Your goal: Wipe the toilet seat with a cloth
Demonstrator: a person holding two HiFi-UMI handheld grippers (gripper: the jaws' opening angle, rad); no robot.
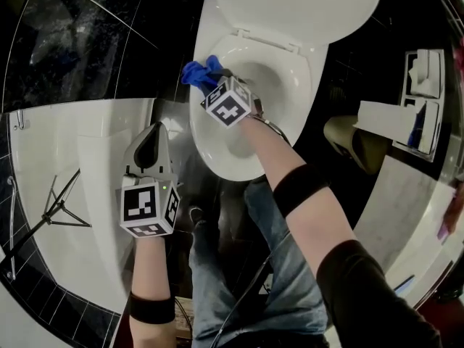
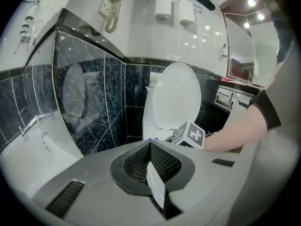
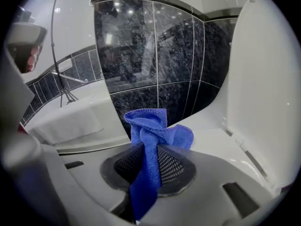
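Head view: right gripper (image 1: pixel 216 82) pinches cloth (image 1: pixel 196 73) at seat's (image 1: pixel 205 142) back-left edge, likely mid-wipe; sweep forward next. Left gripper (image 1: pixel 153 135) closed, empty.

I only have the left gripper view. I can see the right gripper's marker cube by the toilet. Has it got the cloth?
Observer: Yes. In the right gripper view, the right gripper is shut on the blue cloth, which bunches up past its jaws.
Operator: Where on the toilet is it?
Observer: In the head view, the cloth is at the back left of the toilet seat, close to the raised lid. I cannot tell whether it touches.
Operator: And where is my left gripper?
Observer: The left gripper is to the left of the bowl, apart from it.
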